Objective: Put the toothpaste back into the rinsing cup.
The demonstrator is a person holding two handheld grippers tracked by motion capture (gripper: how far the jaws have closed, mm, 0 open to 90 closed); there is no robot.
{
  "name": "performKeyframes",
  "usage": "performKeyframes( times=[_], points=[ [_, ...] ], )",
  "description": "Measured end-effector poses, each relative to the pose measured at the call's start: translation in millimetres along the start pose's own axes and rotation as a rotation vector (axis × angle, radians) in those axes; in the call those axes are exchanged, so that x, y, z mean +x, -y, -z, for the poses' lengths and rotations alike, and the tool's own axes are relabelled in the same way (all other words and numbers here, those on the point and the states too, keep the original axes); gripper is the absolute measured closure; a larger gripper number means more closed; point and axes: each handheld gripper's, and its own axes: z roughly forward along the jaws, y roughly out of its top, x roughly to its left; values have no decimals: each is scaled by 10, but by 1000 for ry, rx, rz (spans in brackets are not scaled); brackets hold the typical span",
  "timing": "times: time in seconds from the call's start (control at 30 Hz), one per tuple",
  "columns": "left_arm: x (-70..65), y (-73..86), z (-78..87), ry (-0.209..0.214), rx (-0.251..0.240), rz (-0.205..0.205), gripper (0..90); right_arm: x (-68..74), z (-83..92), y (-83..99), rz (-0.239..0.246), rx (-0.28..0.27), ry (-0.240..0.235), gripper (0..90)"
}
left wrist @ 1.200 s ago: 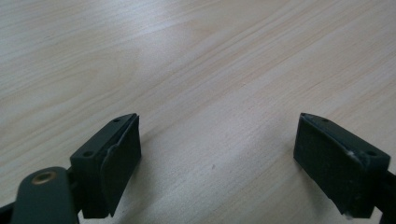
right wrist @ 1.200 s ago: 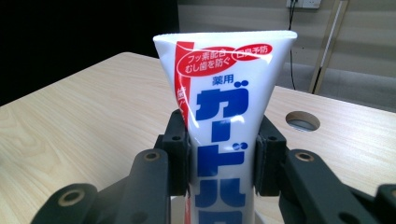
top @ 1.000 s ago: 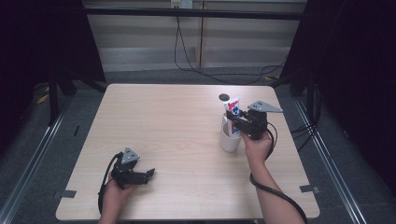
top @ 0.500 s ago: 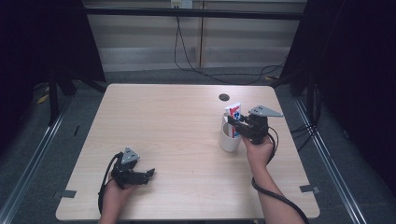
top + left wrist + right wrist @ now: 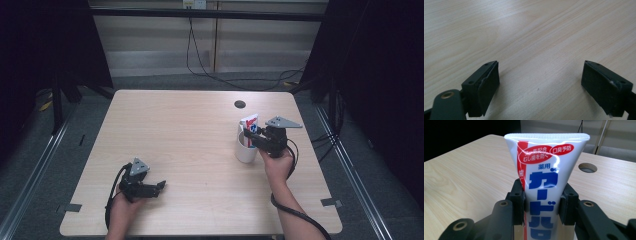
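While nothing is held at the near left of the table (image 5: pixel 190 135), the left gripper (image 5: pixel 159 186) is rested low over the bare wood with its jaws spread wide apart, and only pale grain is seen between them in the left gripper view. Well off to its right, a white cup (image 5: pixel 245 147) is stood on the tabletop, and a toothpaste tube (image 5: pixel 546 177) is stood upright inside it, crimped end up. From the cup's right side the right gripper (image 5: pixel 252 140) is brought in, and its two black pads are pressed against the tube's flat sides at about mid-height, as seen in the right gripper view; the tube is clamped between them, and the jaws have not been seen to move. Beyond the tube, a round cable hole (image 5: pixel 587 167) is set into the table.

The tube is judged to be light, soft and glossy, so it may dent or slide under a hard squeeze. A hold across the flat faces, just below the crimp where the walls are stiffer, is judged best, with a straight upward lift to clear the cup's rim.
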Motion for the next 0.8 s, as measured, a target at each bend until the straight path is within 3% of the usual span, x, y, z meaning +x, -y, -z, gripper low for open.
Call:
performKeyframes(
  times=[0.8],
  points=[
    [0, 0, 0, 0, 0, 0, 148, 15, 32, 95, -11, 24, -1, 584]
  ],
)
